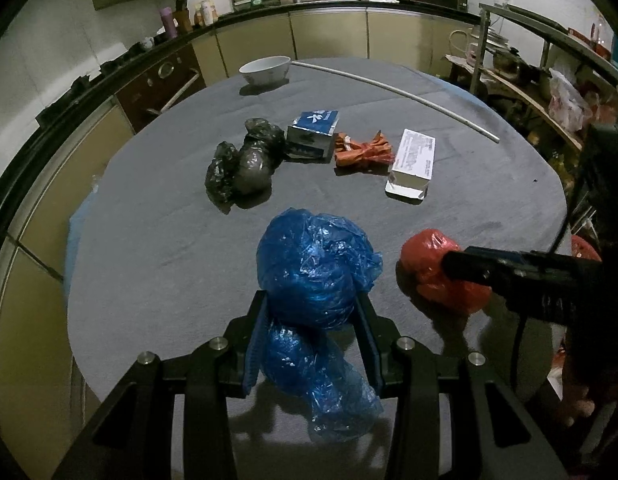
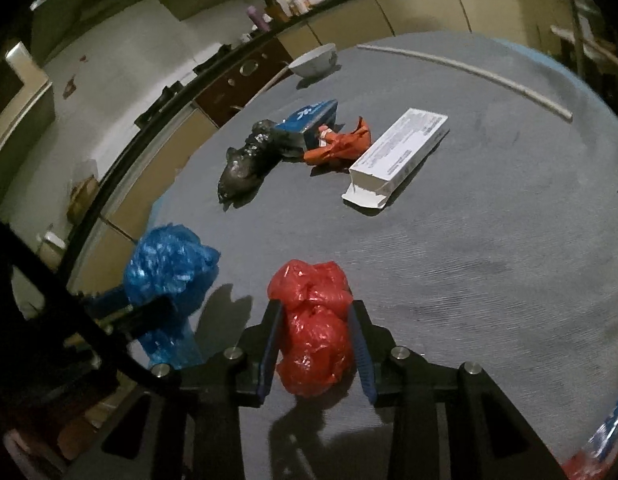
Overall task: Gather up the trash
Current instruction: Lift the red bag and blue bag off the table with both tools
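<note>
Left gripper clamped on crumpled blue plastic bag, 6 o'clock on round grey cloth-covered counter, likely kept for pooling. Right gripper narrow, straddling crumpled red plastic bag; right pad apart, looks let go. Black plastic bundle, blue carton, orange wrapper, white box strewn at 12 o'clock, uncollected.

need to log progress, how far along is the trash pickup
Done: nothing visibly put away; no bin is in view. In hand: the left gripper is clamped on the blue bag; the red bag sits between the right gripper's open jaws, on the table. Left: the black bags, blue box, orange wrapper and white box lie further back.
</note>
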A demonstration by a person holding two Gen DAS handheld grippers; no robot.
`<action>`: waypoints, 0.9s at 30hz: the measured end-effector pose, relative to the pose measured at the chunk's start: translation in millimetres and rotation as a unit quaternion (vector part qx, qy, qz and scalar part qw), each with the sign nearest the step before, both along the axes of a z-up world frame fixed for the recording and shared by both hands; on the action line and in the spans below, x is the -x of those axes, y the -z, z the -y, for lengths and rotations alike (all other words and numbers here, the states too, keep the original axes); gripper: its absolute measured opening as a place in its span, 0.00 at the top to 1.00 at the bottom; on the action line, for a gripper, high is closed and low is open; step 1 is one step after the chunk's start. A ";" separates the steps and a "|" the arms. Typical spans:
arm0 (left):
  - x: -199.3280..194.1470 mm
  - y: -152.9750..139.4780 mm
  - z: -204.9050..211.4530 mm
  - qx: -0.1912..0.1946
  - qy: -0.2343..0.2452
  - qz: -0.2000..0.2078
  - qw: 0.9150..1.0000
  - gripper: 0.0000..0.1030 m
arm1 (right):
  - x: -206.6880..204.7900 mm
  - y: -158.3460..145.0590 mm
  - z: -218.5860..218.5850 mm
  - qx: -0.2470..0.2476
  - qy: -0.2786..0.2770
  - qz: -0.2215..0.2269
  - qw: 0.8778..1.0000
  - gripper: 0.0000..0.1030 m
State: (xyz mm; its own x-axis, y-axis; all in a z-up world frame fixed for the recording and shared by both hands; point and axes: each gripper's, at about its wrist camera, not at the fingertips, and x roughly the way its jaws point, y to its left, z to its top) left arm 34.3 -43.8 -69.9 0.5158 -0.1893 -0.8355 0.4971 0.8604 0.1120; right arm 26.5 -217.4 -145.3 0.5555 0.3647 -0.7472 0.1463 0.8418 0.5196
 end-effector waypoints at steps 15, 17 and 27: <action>0.0 2.3 -6.8 -0.003 -0.007 -0.003 1.000 0.58 | -16.9 11.8 -14.0 0.021 -0.010 0.006 1.000 0.57; 0.6 1.0 -6.6 -0.002 -0.006 0.000 1.000 0.58 | -12.6 9.6 -11.2 0.018 -0.006 0.009 1.000 0.57; 7.9 -7.0 -4.2 -0.001 0.000 0.008 1.000 0.58 | 25.6 -23.3 -2.7 0.018 -0.009 0.049 0.999 0.57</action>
